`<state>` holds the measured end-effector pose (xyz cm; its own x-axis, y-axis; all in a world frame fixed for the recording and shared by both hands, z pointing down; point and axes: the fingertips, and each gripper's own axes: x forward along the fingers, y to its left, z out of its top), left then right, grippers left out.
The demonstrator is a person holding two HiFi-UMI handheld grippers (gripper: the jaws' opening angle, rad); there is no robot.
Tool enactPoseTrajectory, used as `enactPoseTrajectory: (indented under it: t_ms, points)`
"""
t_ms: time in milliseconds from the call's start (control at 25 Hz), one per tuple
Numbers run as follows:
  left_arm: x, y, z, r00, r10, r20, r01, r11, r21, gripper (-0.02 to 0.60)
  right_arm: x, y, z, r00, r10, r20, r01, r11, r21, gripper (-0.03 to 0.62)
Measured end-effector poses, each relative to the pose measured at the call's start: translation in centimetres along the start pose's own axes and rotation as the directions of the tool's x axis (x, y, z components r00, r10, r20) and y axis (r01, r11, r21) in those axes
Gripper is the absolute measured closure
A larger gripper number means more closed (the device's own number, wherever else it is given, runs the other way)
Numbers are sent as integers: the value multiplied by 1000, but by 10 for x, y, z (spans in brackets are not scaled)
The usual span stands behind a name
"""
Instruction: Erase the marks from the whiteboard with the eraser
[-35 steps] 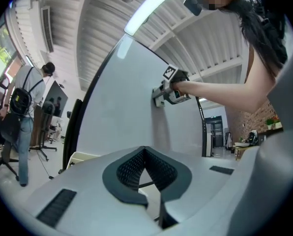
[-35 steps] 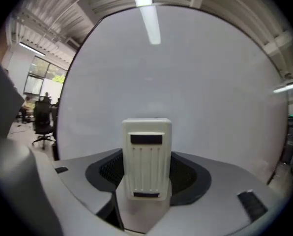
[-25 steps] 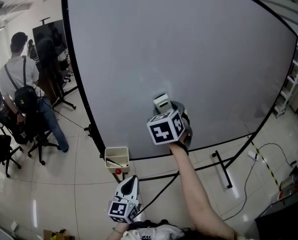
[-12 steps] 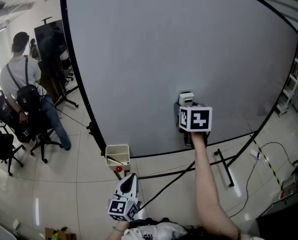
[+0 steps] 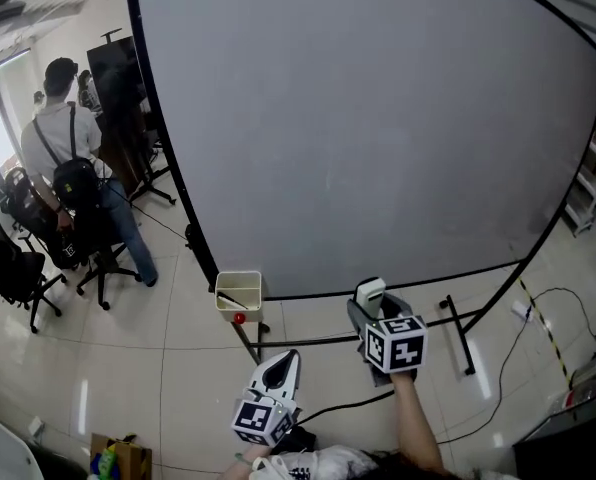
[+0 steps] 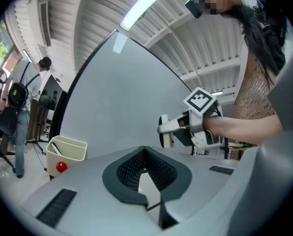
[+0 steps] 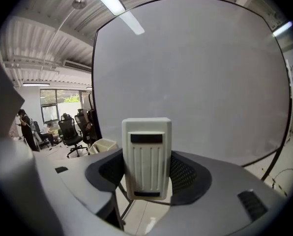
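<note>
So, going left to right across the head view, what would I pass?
You'd pass a person with a backpack → cream bin → eraser, held in the right gripper → white shelving.

Grey whiteboard (image 5: 378, 118), eraser (image 5: 369, 290) in right gripper (image 5: 371, 304)

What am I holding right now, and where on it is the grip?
The right gripper clamps the eraser by its two long sides. The left gripper is shut, empty.
</note>
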<state>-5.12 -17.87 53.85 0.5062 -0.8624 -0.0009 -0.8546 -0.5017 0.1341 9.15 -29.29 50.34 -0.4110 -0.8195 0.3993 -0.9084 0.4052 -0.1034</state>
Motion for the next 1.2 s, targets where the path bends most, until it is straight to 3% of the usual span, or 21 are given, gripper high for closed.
enactPoseTrajectory:
  t_ms: [120,240,520,600,840,1200]
  points:
    - [2,-37,-8,999,32,9,-32,999,3,595,-51,-14,-68,999,17,-30,-16,999,31,321]
    - [5,-75,-16,996,90,23,-89,996,-27,595,-100,-34,-108,999,23,-29,-21,998,52,321]
    - [0,-190,-33,997,80,-11,-80,996,-28,595,-180,-76,-151,995,89,-36,-83,988,133,323]
    - [-5,-207,-30,998,65,-11,-65,998,-5,595,-190,-74,-157,995,89,-39,-85,991,101,326]
    - [-15,-223,-26,998,70,-6,-70,998,-4,595,-204,-53,-174,992,104,-72,-104,995,7,326]
    - [-37,-216,-28,993,118,-13,-118,993,-19,595,-218,-31,-188,986,131,-100,-130,991,22,326]
